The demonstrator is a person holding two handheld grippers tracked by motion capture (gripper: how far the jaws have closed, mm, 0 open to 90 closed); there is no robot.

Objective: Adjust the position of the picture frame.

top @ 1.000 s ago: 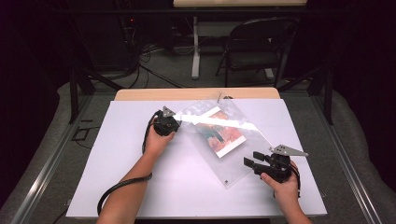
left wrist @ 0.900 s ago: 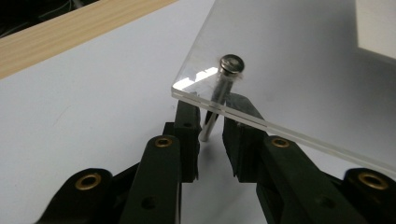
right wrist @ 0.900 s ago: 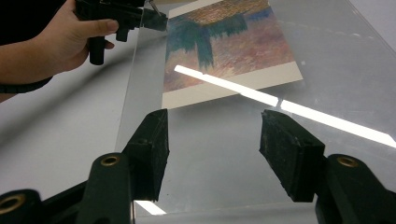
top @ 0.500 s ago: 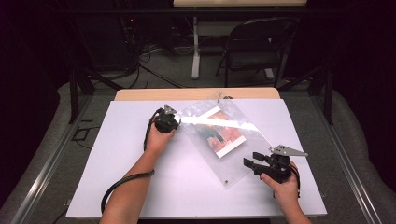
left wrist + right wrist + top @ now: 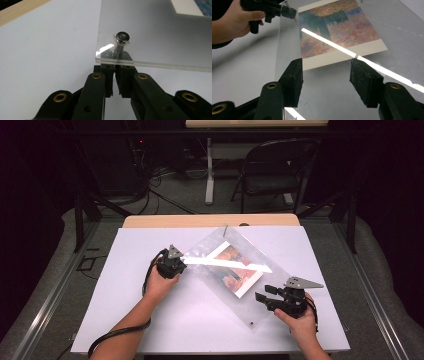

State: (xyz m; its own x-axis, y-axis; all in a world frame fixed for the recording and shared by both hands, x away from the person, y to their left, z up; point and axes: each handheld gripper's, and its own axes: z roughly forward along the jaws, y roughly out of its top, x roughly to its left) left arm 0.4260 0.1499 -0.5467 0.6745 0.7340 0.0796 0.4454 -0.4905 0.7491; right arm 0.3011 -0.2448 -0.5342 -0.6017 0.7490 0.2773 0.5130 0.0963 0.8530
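Left gripper view: left gripper (image 5: 114, 75) clenched on screw (image 5: 121, 43) at acrylic frame (image 5: 260, 295) corner, apparently unscrewing; right gripper (image 5: 325, 80) released, waiting.

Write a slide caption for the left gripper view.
Left gripper closed on the metal bolt at a corner of the clear acrylic frame on the white table.

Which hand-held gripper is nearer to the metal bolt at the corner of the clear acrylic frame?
Left. The left hand-held gripper sits at that corner, its jaws nearly closed around the metal bolt. The right hand-held gripper is at the far side of the clear acrylic frame, jaws open.
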